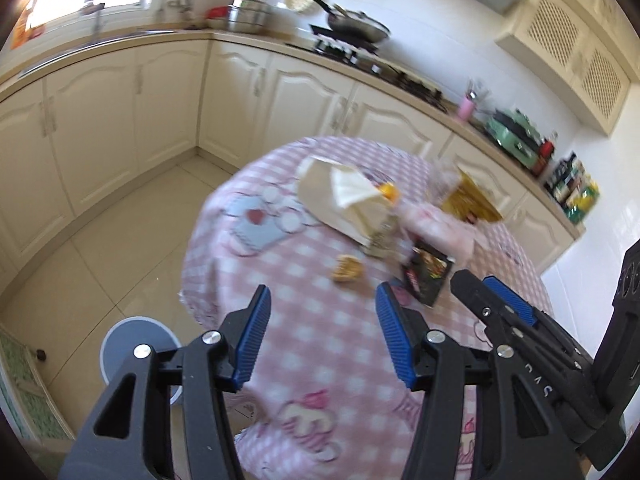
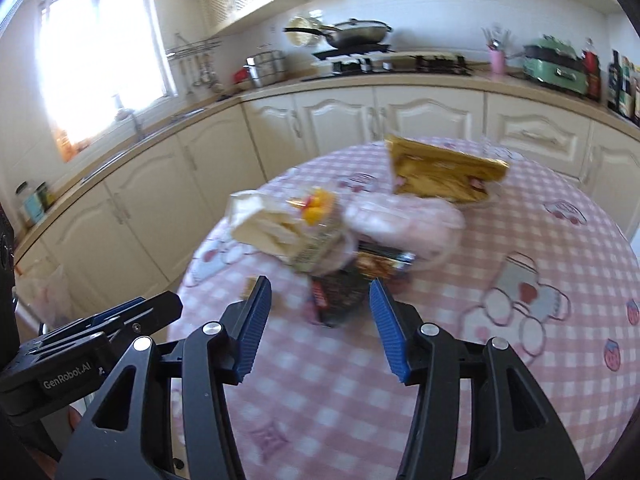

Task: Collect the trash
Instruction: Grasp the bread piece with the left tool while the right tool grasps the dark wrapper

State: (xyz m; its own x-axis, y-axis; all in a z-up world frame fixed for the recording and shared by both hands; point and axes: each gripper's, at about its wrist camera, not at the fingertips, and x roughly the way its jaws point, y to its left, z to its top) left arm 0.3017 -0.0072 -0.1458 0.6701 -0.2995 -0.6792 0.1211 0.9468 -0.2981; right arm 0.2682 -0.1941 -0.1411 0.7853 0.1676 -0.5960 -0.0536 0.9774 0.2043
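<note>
A round table with a pink checked cloth (image 1: 328, 344) (image 2: 520, 340) holds a pile of trash. There is a brown paper bag with white paper (image 1: 340, 196) (image 2: 268, 224), a yellow snack bag (image 1: 472, 200) (image 2: 440, 172), a pink plastic bag (image 1: 440, 228) (image 2: 404, 224), a black snack wrapper (image 1: 428, 276) (image 2: 340, 296) and a small yellow scrap (image 1: 347, 269). My left gripper (image 1: 322, 300) is open above the cloth, just short of the yellow scrap. My right gripper (image 2: 318, 296) is open, its jaws either side of the black wrapper. The right gripper also shows in the left wrist view (image 1: 492, 292).
Cream kitchen cabinets (image 1: 160, 120) (image 2: 360, 120) and a counter with a stove and wok (image 1: 356, 28) (image 2: 356, 36) lie behind the table. A grey round stool or base (image 1: 132, 340) stands on the tiled floor at the table's left. A plastic bag (image 2: 48, 292) hangs at the left.
</note>
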